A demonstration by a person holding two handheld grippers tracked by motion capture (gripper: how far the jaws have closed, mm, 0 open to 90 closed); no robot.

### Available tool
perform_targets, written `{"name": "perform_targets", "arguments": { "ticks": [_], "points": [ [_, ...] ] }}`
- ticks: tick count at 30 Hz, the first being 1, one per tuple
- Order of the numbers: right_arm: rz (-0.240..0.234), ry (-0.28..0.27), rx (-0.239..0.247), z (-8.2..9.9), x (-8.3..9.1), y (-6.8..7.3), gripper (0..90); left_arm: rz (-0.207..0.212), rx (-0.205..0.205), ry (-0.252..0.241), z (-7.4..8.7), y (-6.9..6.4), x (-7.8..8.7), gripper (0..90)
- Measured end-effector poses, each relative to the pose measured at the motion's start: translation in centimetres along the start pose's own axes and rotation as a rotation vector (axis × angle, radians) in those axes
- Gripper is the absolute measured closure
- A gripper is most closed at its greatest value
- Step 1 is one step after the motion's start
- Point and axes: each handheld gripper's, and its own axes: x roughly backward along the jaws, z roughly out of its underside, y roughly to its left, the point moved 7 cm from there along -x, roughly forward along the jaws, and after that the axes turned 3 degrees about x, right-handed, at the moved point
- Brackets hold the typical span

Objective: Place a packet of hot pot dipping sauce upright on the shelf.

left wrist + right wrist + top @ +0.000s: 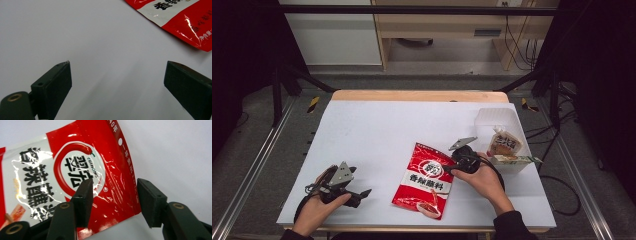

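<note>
My left gripper [362, 194] rests at the near left of the white table sheet [372, 130], jaws spread wide with nothing but bare sheet between them; it's idle, well apart from the work.

Centre, slightly right and near: the flat red-and-white glossy foil snack pouch [426, 181] lies face up on the sheet, long axis running near-to-far, tilted a bit.

My right gripper [113, 195] is at the pouch's far right edge. Jaws are part-way apart and straddle that edge strip: one pad [83, 200] sits over the printed logo, the other [150, 202] is just off the pouch's border. As far as I can tell the pads aren't pressing on the film yet, so no grip.

Handling judgement: light, thin, floppy film, slick surface, contents probably loose and shifting. It'll sag and swing from one edge. Best bite is the flat sealed border near the hang hole, pads fully on the seam, not on the puffy middle. Risk: it slides out of a shallow pinch.

Far right: a translucent plastic tub [497, 120] holds a small brown-and-white snack packet [503, 142], with a long narrow green-and-white packet [512, 159] across its near rim.
</note>
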Motion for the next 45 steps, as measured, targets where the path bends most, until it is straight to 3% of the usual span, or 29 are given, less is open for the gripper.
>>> {"name": "perform_targets", "arguments": {
  "ticks": [7,12,21,27,35,45],
  "points": [
    [0.007,0.016,0.003,0.2,-0.8,-0.5,55.7,0.001,0.001,-0.003,0.0,-0.1,-0.1,7.7],
    [0.024,0.022,0.008,0.2,-0.9,-0.8,69.4,0.001,0.002,-0.004,-0.1,-0.1,-0.1,7.7],
    [0.084,0.031,0.073,0.2,-1.1,-1.1,89.6,0.001,0.001,-0.003,-0.1,-0.1,-0.1,7.7],
    [0.100,0.020,0.097,-0.1,-0.7,-1.0,90.0,0.001,0.002,-0.001,0.0,0.0,-0.1,7.7],
    [0.103,-0.067,0.125,-2.3,1.3,-0.4,90.0,0.000,0.010,-0.010,-0.3,0.1,0.0,7.7],
    [0.122,-0.113,0.172,-4.6,2.1,0.6,90.0,-0.005,0.018,-0.017,-0.4,0.4,0.3,7.7]
  ]
}}
